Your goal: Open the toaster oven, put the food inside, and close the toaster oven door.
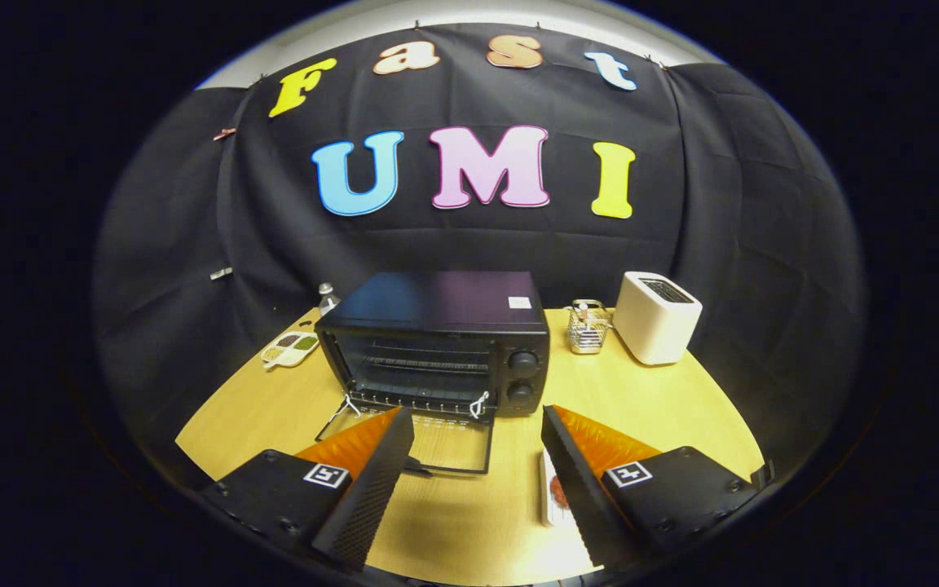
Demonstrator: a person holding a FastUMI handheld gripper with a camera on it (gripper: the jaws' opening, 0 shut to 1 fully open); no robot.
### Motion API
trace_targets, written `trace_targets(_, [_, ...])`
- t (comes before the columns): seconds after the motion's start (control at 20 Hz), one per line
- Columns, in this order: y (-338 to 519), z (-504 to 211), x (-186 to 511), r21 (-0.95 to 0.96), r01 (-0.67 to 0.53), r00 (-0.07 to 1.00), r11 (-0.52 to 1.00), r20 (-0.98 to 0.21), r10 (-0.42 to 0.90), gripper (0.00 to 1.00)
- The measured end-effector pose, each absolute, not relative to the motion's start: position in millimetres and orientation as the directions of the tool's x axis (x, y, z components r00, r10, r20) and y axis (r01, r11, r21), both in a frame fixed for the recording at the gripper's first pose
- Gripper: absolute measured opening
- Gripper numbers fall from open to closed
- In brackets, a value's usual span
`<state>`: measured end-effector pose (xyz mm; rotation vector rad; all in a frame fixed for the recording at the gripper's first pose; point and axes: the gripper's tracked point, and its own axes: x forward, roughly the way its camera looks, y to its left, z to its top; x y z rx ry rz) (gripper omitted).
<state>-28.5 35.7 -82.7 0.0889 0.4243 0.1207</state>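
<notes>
**Oven door down, food by the near edge**

Gripper view showed a condiment tray (291, 349) at the surface's (681, 408) left edge, then the toaster oven (437, 342) at centre-back, door lowered. The gripper (478, 432) gaped wide, holding nothing. Food (555, 492) lay touching its right finger; a white toaster (655, 316) stood far right.

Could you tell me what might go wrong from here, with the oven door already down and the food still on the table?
1. The toaster oven door lies open and flat just ahead of the open tool; swinging across could knock it.
2. The food plate sits partly under one finger, so a blind grasp might pinch the plate edge or push it away.
3. The oven opening looks low, so the food could catch on the rack.
</notes>
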Motion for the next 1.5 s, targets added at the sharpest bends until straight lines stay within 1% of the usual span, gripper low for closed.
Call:
trace_targets(0.2, [-9.3,-102.5,-25.3,0.128,-0.078,0.875,0.989,-0.467,0.129,0.98])
trace_targets(0.5, [-65.5,-148.1,-7.6,0.193,-0.065,0.805,0.979,-0.570,0.166,0.97])
trace_targets(0.6, [-75.4,-163.8,-5.0,0.230,-0.073,0.771,0.970,-0.605,0.201,0.99])
trace_targets(0.75, [-91.9,-193.5,-6.1,0.275,-0.087,0.702,0.957,-0.665,0.255,0.99])
trace_targets(0.9, [-97.7,-221.3,-10.8,0.341,-0.110,0.629,0.933,-0.703,0.331,0.97])
trace_targets(1.05, [-97.6,-244.1,-20.2,0.422,-0.094,0.553,0.902,-0.731,0.400,0.96])
trace_targets(1.1, [-95.3,-250.9,-23.2,0.446,-0.073,0.524,0.892,-0.744,0.415,0.93])
trace_targets(1.2, [-94.0,-259.2,-30.3,0.488,-0.027,0.485,0.873,-0.757,0.438,0.76])
trace_targets(1.25, [-91.5,-260.0,-31.8,0.516,-0.012,0.477,0.857,-0.750,0.458,0.76])
trace_targets(1.3, [-89.3,-260.5,-31.3,0.532,0.002,0.473,0.847,-0.747,0.468,0.74])
trace_targets(1.45, [-86.4,-258.8,-33.4,0.564,0.011,0.460,0.826,-0.736,0.496,0.46])
trace_targets(1.5, [-87.8,-260.6,-31.1,0.565,0.019,0.461,0.825,-0.737,0.494,0.47])
